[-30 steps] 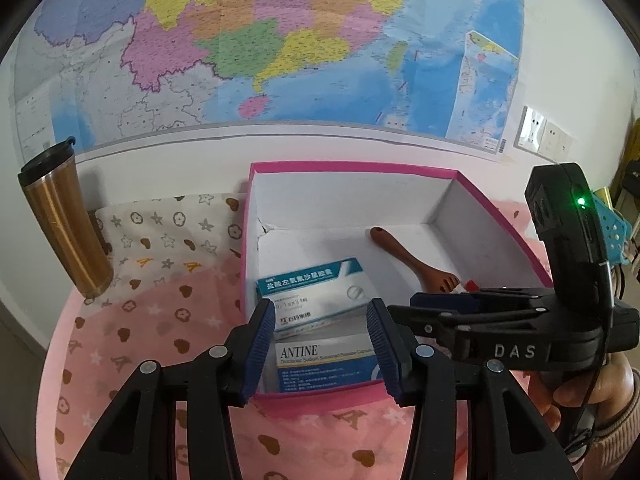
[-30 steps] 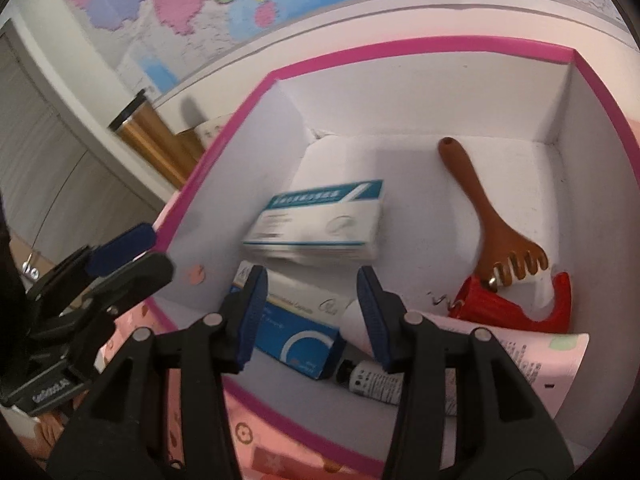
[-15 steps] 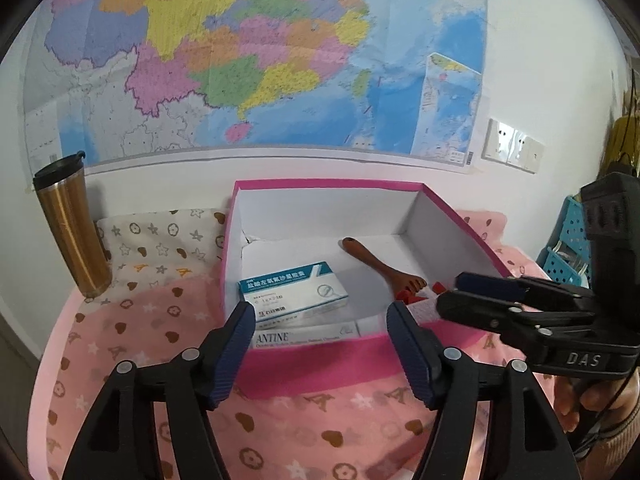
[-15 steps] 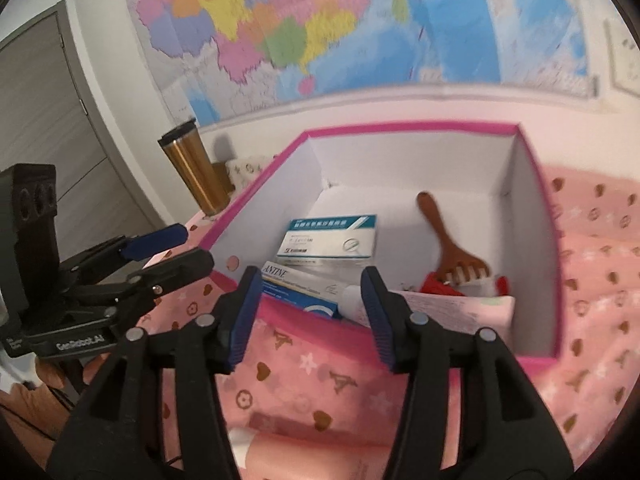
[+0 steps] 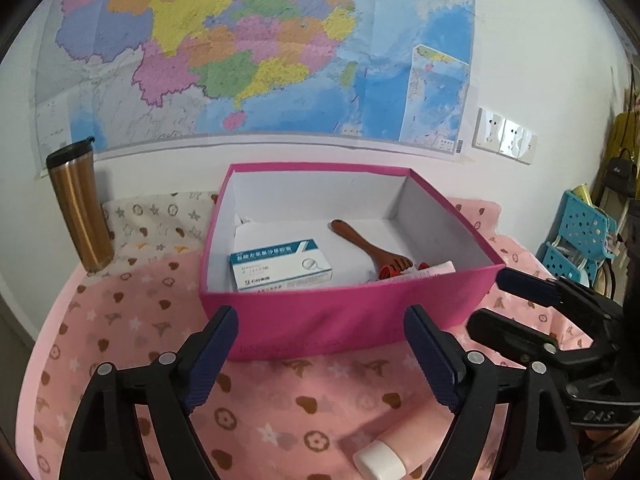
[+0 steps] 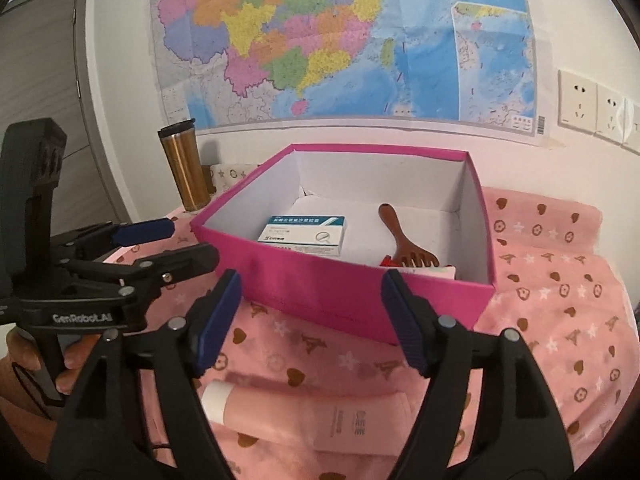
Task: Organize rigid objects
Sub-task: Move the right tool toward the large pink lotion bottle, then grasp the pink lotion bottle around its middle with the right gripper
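Note:
A pink box [image 5: 344,320] [image 6: 320,284] stands on the pink cloth. Inside lie a blue-white medicine carton [image 5: 280,265] [image 6: 304,234], a wooden scalp comb [image 5: 366,246] [image 6: 404,240], a red item [image 5: 390,272] and a pink packet [image 5: 432,270]. A pink tube with a white cap [image 5: 400,446] [image 6: 312,416] lies on the cloth in front of the box, below both grippers. My left gripper [image 5: 326,360] is open and empty, held back from the box front. My right gripper [image 6: 310,322] is open and empty over the tube.
A gold tumbler with a black lid [image 5: 78,208] [image 6: 184,168] stands at the back left by the wall. A map covers the wall. A blue perforated basket [image 5: 576,244] sits off the table at right. Wall sockets [image 6: 592,108] are at the right.
Both grippers have pulled back out of the box toward the table's near side and opened wider. The pink tube has come into view below them.

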Motion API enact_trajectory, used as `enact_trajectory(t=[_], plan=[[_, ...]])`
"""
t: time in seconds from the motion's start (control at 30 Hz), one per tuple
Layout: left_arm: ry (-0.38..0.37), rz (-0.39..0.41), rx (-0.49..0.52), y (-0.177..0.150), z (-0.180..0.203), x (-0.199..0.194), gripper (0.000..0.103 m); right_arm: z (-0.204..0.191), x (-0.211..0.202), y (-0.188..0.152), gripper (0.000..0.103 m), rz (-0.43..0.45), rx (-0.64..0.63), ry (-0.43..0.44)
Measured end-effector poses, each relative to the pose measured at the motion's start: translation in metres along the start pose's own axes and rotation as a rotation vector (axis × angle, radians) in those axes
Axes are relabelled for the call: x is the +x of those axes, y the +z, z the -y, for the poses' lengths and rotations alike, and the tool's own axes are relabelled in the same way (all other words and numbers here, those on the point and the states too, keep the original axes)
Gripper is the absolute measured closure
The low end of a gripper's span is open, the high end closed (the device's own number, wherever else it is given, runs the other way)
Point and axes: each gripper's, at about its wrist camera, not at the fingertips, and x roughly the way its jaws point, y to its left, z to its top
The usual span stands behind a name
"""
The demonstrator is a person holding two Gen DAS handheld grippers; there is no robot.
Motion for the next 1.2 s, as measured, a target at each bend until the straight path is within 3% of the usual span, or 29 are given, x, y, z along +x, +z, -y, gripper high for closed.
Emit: enact_trajectory(t=[0.33,0.97,1.2], plan=[[0.020,-0.028,-0.026,-0.015,-0.002,-0.002,0.016,0.004,-0.009,-0.018,0.029,-0.024,0.022,0.016],[-0.022,-0.174,0.012,-0.059,0.016,0.010,0.017,0.046,0.002,-0.069,0.029,-0.194,0.158,-0.008],[-0.056,-0.246,0.031,-0.074,0.023,0.017,0.029,0.053,0.011,-0.080,0.029,-0.243,0.184,0.018]])
